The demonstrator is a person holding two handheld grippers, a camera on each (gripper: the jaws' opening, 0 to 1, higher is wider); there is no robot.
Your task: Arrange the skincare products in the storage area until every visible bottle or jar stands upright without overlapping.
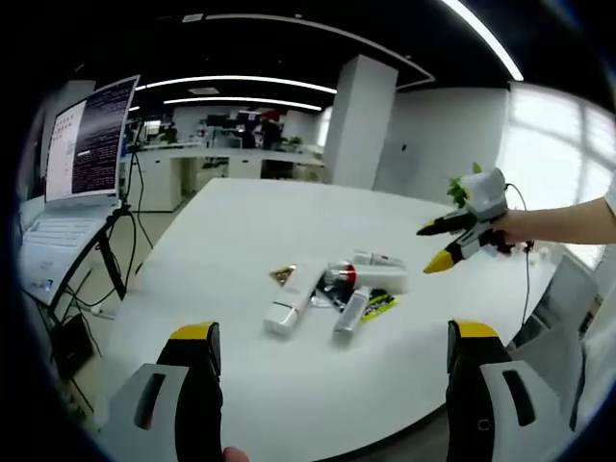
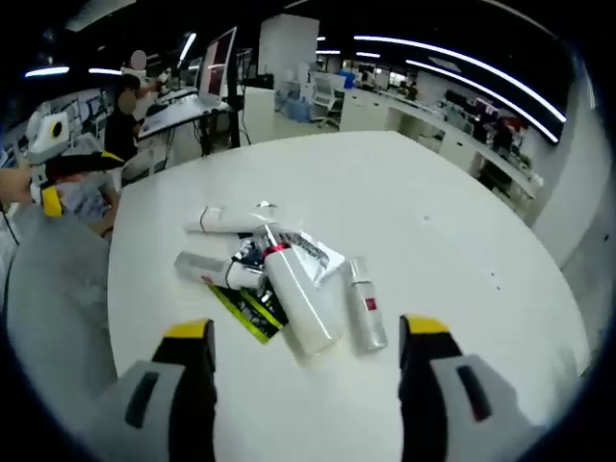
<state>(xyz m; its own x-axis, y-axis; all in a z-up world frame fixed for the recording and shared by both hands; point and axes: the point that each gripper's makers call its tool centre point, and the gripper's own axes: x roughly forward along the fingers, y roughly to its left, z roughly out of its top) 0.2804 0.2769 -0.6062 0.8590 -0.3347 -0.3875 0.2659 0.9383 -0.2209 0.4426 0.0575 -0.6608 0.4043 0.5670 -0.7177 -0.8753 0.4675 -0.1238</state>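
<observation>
Jaws, left: we see our left gripper (image 1: 330,361) spread wide in the left gripper view, nothing between the yellow-tipped jaws, held above the near edge of the tabletop (image 1: 241,231).
Jaws, right: our right gripper (image 2: 306,358) is also spread wide and empty in the right gripper view, hovering just short of the pile. In the left gripper view it comes in from the right, held by a hand (image 1: 515,226), jaws parted, up off the tabletop and beyond the pile.
Skincare products: we count one loose cluster (image 2: 274,274) near the middle of the tabletop, all lying flat, none upright.
Big white bottle (image 2: 300,298): on its side, red band at the neck, nearest the right jaws.
Small silver spray bottle (image 2: 364,310): flat, just beside the big bottle.
White tube (image 2: 223,220): flat at the far side of the cluster.
Second white tube (image 2: 204,269): flat, dark cap, touching the pile.
Packets: clear wrapper (image 2: 313,252) and a black-and-green sachet (image 2: 248,310) partly under the bottles, overlapping.
Background: laptop (image 1: 82,154) on a stand off the tabletop's edge, open office behind.
</observation>
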